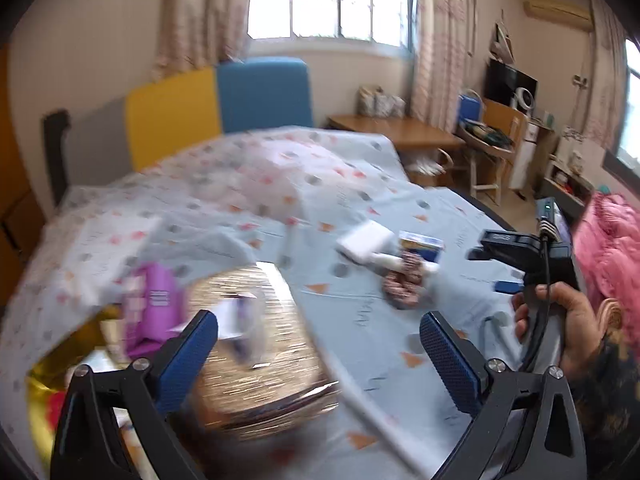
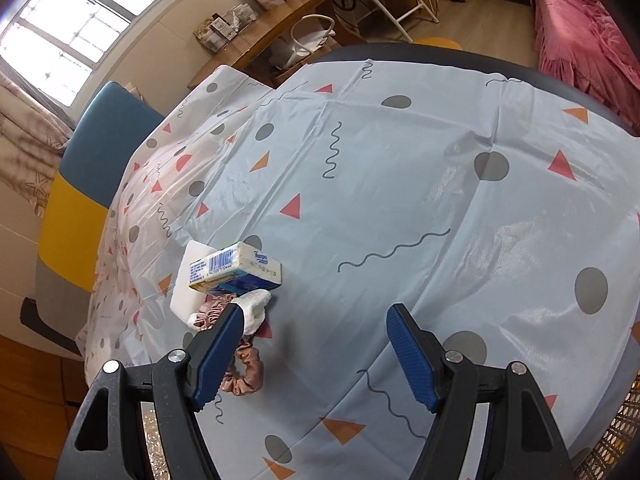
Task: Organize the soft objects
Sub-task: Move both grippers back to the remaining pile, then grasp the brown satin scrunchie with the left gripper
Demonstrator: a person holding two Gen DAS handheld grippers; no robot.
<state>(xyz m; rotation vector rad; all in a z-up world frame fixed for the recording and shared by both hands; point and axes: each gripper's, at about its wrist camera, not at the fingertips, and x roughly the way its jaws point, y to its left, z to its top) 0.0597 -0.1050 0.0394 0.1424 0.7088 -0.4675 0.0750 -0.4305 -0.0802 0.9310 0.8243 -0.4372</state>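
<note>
On the patterned tablecloth [image 2: 400, 184] a small heap of soft things is gathered: a white sponge block [image 2: 187, 280], a tissue pack [image 2: 236, 268] leaning on top of it, a rolled white cloth [image 2: 256, 306] just beside the pack, and a pink satin scrunchie [image 2: 246, 372] on the near side of the cloth. The right gripper [image 2: 316, 356] is held with its jaws wide apart and nothing between them, its left finger lying over the heap. The left gripper [image 1: 320, 352] is likewise spread wide and empty, above a glittery gold box [image 1: 256, 344] that is blurred; a purple packet [image 1: 150, 304] sits beside that box. Everything in the heap is judged light and yielding. The scrunchie is likely to be slippery and best pinched across its bunched ring; the tissue pack would crush, so its short sides are the likelier hold. A barcode and blue print are seen on the pack, but the writing cannot be read.
</note>
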